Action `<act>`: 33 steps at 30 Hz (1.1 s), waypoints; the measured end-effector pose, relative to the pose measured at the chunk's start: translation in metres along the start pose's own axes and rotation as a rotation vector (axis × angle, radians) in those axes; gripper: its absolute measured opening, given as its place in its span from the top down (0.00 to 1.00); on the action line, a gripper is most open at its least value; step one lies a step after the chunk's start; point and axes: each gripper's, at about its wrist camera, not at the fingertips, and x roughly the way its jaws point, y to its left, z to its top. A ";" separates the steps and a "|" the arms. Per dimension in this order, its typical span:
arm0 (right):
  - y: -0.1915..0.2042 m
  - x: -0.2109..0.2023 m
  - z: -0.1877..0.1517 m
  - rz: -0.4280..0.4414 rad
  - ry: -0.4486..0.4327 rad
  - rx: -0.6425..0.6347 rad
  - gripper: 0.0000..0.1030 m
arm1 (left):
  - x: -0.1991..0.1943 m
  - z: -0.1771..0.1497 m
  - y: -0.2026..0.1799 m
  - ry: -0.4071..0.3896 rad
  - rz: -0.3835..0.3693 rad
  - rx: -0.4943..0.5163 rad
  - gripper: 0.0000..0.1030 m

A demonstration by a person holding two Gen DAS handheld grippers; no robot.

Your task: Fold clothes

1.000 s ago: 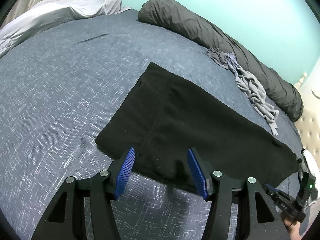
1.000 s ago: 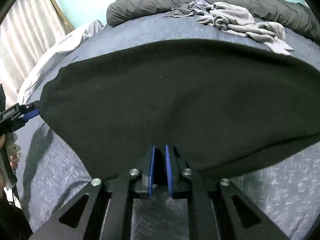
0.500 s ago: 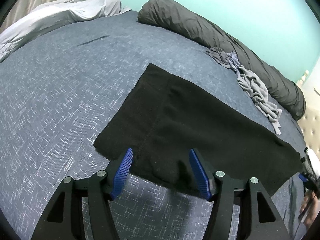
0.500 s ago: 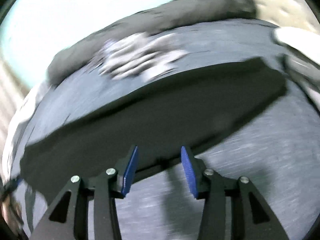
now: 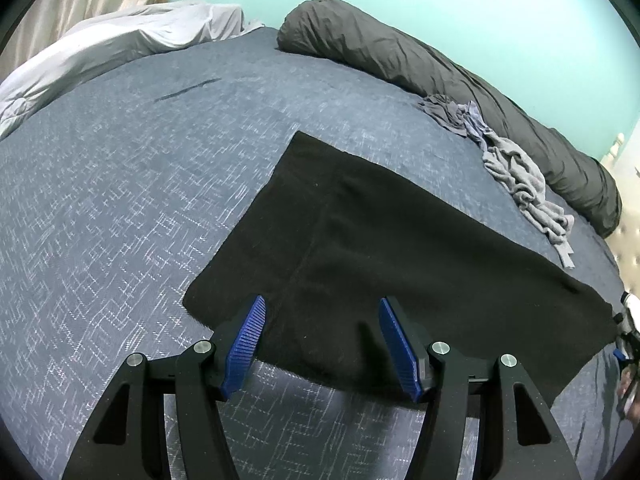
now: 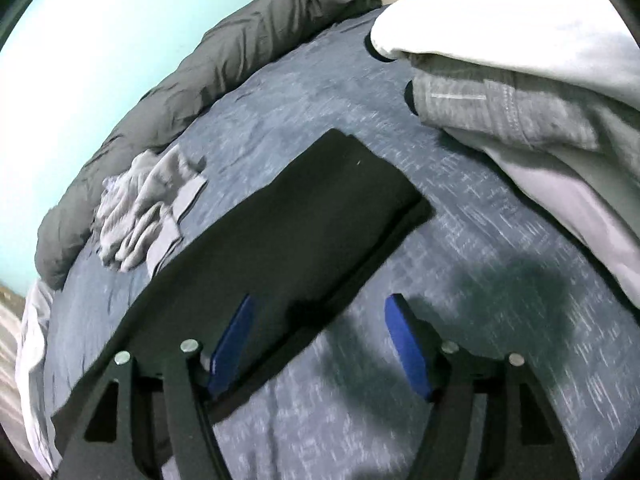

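No text, label, brand or number can be read anywhere (both views checked).

Left wrist view: close above the black cloth (image 5: 400, 248), looking down along it. Right wrist view: close above the same cloth (image 6: 280, 240), opposite end. Shared: cloth, grey bolster (image 5: 440, 68).

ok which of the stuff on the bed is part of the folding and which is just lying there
Job in hand:
black garment, spread flat
left gripper and right gripper, both open

Lying about:
grey clothes heap
dark bolster
light quilt
folded pale clothes
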 end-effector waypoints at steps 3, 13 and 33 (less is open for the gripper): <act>-0.005 0.014 0.006 -0.004 0.016 0.038 0.29 | 0.001 0.000 -0.001 -0.002 0.003 0.002 0.38; -0.027 0.039 0.027 -0.018 -0.025 0.110 0.29 | 0.003 0.001 -0.002 -0.005 0.008 0.008 0.38; 0.028 -0.011 0.032 0.038 -0.127 -0.110 0.92 | -0.007 0.002 0.007 -0.030 0.019 -0.005 0.38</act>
